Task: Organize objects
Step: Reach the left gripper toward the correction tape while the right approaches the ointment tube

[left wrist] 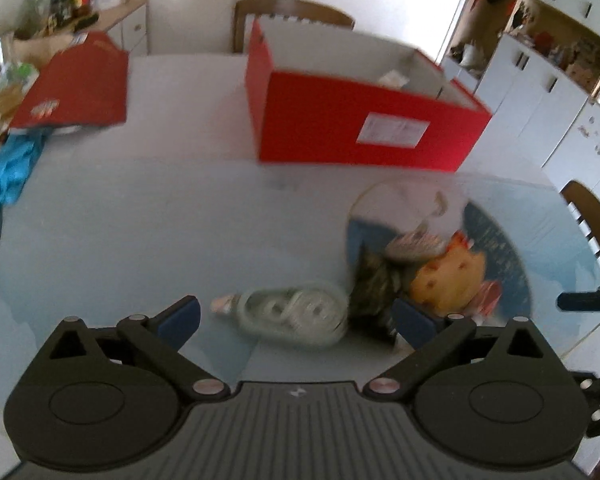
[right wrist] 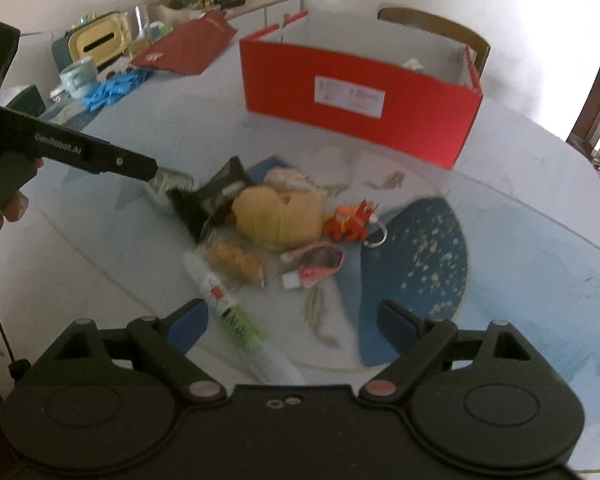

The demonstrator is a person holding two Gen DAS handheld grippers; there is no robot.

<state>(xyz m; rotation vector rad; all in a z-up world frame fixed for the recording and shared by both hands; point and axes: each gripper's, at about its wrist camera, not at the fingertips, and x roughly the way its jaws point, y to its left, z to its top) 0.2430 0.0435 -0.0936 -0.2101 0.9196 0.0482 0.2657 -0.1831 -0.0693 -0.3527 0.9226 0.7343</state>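
A pile of small things lies on a round blue placemat [right wrist: 428, 248]: a yellow plush [right wrist: 276, 216], an orange toy [right wrist: 350, 216], a pink item [right wrist: 320, 260], a dark packet [right wrist: 212, 200] and a green-labelled tube [right wrist: 236, 312]. My left gripper [left wrist: 296, 320] stands open just above a grey oval dispenser [left wrist: 296, 316], whose ends stay clear of both pads. The dark packet [left wrist: 372, 288] and yellow plush [left wrist: 448, 280] lie to its right. My right gripper [right wrist: 294, 320] is open over the mat's near edge, with the tube beside its left finger [right wrist: 188, 320]. Nothing is held.
An open red box [right wrist: 360, 92] stands behind the pile, its red lid [right wrist: 188, 44] lying at far left. Blue gloves [right wrist: 112, 84], a mug [right wrist: 76, 76] and clutter fill the table's left end. A hand [right wrist: 4, 208] holds the left tool. Chairs [left wrist: 292, 12] stand around the table.
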